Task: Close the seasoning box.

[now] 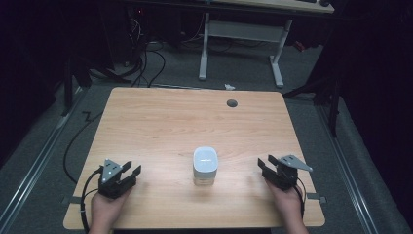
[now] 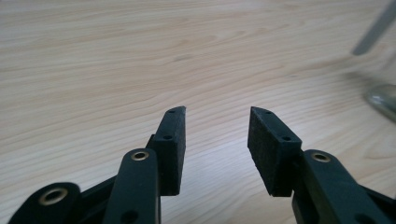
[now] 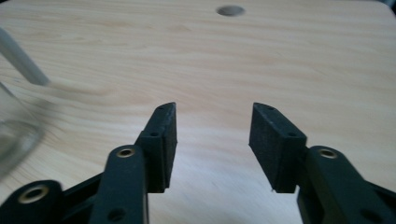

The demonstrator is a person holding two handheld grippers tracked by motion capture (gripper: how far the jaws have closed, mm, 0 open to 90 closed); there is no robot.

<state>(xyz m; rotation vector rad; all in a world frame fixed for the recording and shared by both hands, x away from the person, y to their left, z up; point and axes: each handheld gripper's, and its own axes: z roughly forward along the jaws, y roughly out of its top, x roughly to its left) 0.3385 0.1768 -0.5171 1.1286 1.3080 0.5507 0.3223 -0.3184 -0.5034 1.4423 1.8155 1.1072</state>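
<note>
Jar with white lid is seen upright on the table — midway between left gripper and right gripper. Both sets of fingers are spread, nothing pinched — neither hand is placed nearer.

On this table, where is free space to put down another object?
The table is bare from the jar back to the round hole. Narrower gaps lie between the jar and the left gripper and right gripper.

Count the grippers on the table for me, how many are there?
2. The left gripper is near the table's front left corner, and the right gripper near its front right. Both are open and empty, with a white-lidded clear container standing between them.
</note>
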